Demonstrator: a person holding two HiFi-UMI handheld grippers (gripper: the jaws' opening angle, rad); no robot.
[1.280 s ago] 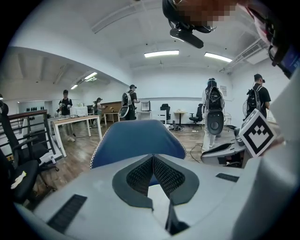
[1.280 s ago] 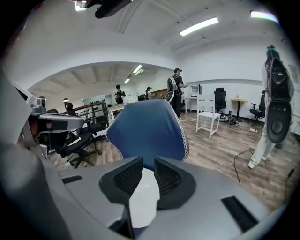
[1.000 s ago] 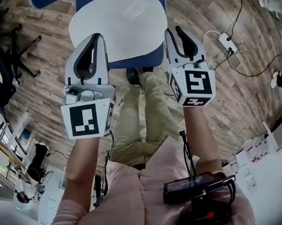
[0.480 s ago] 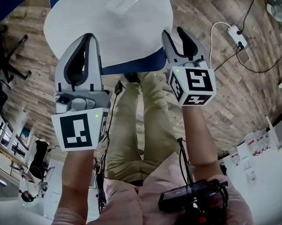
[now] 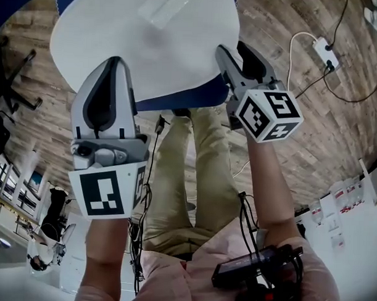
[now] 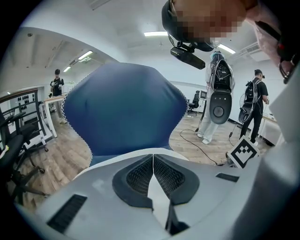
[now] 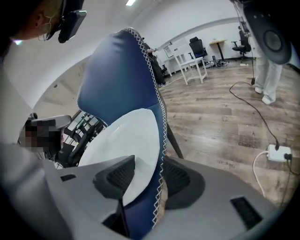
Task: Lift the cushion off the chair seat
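The cushion [image 5: 149,40] is a wide pad, white on its upper face and dark blue along its stitched lower edge, and it is held up in the air over the person's legs. My left gripper [image 5: 116,63] is shut on its near left edge, where a thin white sliver shows between the closed pads [image 6: 153,161]. My right gripper [image 5: 234,51] is shut on the near right edge. In the right gripper view the white face [image 7: 126,136] and the blue zigzag-stitched rim pass between my jaws [image 7: 147,180]. A large blue stitched surface [image 6: 122,112] fills the left gripper view. The chair seat is hidden.
A white power strip [image 5: 324,53] with cables lies on the wooden floor at right, also seen in the right gripper view [image 7: 276,152]. A black chair base [image 5: 12,79] stands at left. People [image 6: 255,108] and a white machine on a stand [image 6: 218,101] are across the room.
The cushion has come nearer and fills more of the head view. Both grippers have kept their hold, and the right one has tilted outward.
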